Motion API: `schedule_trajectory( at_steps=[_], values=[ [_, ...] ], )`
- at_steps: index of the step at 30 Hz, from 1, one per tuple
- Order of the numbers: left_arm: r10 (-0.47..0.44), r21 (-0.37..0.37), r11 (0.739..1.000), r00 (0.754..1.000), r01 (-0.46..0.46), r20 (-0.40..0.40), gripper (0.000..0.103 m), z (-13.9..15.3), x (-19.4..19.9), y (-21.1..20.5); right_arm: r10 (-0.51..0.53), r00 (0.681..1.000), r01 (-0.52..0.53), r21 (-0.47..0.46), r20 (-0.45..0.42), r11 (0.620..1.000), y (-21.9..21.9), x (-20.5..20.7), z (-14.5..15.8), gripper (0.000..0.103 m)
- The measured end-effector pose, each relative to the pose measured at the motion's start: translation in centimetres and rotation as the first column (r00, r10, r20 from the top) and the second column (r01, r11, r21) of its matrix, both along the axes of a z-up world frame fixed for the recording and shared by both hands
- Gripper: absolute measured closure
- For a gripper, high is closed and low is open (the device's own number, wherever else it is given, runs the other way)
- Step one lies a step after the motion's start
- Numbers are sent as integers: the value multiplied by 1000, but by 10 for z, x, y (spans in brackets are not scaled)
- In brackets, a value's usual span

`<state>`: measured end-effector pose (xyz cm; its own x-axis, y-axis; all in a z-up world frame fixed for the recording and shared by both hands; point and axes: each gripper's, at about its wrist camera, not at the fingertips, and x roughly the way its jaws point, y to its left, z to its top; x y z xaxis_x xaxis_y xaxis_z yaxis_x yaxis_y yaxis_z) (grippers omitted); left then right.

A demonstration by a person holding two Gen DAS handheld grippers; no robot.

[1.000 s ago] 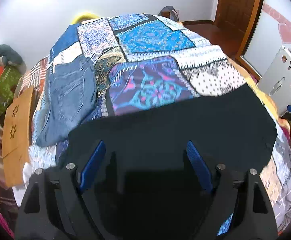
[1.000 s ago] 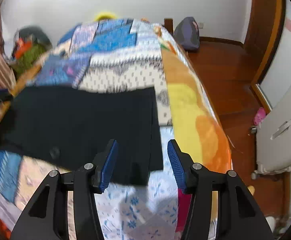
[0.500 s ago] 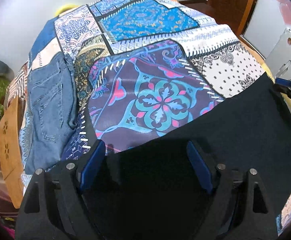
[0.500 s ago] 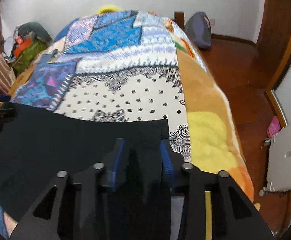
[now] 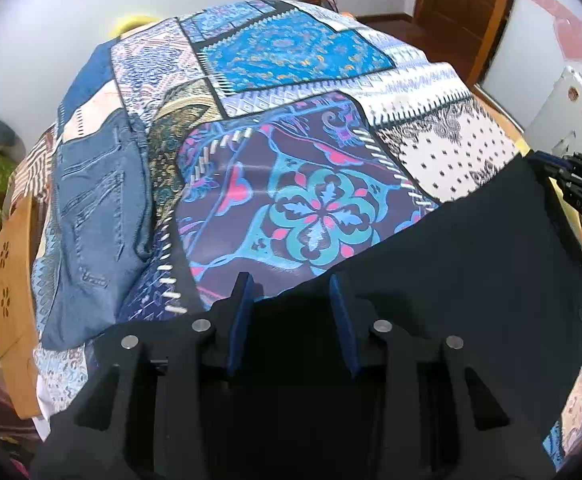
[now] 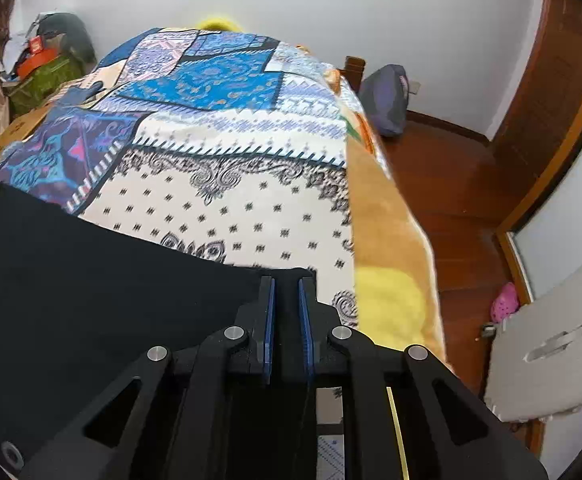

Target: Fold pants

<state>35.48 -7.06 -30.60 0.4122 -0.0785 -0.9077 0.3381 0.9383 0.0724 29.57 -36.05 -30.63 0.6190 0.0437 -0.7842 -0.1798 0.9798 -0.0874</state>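
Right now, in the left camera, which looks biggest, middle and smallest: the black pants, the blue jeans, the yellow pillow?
1. Black pants, though nearness to the camera inflates them.
2. Blue denim jeans.
3. Yellow pillow, far off and mostly hidden.

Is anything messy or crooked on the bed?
Nothing looks damaged or spilled. The black pants lie slanted across the patchwork quilt, their top edge running diagonally, gripped by the right gripper. Blue jeans lie rumpled beside them.

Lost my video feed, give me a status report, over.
Right gripper shut on black pants corner. Left gripper part-closed at the far edge, grip unclear. Folded jeans lie left, apart from them.
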Motion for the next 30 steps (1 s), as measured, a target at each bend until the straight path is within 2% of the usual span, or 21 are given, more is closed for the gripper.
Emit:
schedule_trajectory(
  at_steps=[3, 5, 7, 8, 9, 11, 14, 16, 19, 22, 26, 28, 30],
  values=[
    [64, -65, 996, 998, -62, 29, 63, 18, -7, 22, -1, 1000, 1, -48, -13, 999, 4, 10, 4, 92],
    [114, -122, 987, 992, -107, 46, 63, 34, -16, 46, 10, 998, -15, -95, -58, 995, 13, 19, 6, 89],
    [148, -152, 979, 987, -137, 59, 53, 48, -26, 68, -1, 999, -4, -127, -45, 992, 21, 21, 14, 85],
    [175, -157, 974, 981, -160, 81, 49, 58, -36, 85, 9, 999, -13, -123, -37, 992, 26, 19, 24, 79],
    [191, -156, 972, 977, -174, 97, 42, 63, -41, 94, 35, 999, -38, -91, -32, 995, 33, 18, 36, 75],
    [233, -152, 966, 961, -211, 146, 39, 78, -59, 125, 81, 997, -81, -20, -1, 997, 50, 14, 59, 60],
    [307, -142, 948, 934, -283, 185, 36, 93, -82, 173, 168, 985, -170, 67, 33, 983, 87, 10, 88, 58],
    [353, -138, 933, 915, -331, 196, 33, 96, -95, 207, 252, 967, -256, 120, 45, 959, 128, 11, 106, 58],
    [411, -125, 911, 892, -394, 190, 32, 93, -109, 246, 362, 931, -364, 187, 48, 912, 186, 11, 118, 53],
    [451, -116, 892, 877, -436, 164, 30, 79, -119, 281, 456, 890, -449, 243, 31, 860, 245, 16, 114, 53],
    [486, -99, 873, 868, -477, 100, 29, 40, -123, 312, 549, 835, -528, 240, -26, 814, 313, 32, 89, 53],
    [503, -116, 861, 863, -496, 50, 29, 17, -120, 325, 575, 815, -549, 231, -65, 803, 338, 37, 74, 53],
    [517, -132, 849, 856, -512, 0, 29, -6, -115, 333, 609, 783, -574, 232, -126, 785, 365, 45, 54, 53]
  ],
)
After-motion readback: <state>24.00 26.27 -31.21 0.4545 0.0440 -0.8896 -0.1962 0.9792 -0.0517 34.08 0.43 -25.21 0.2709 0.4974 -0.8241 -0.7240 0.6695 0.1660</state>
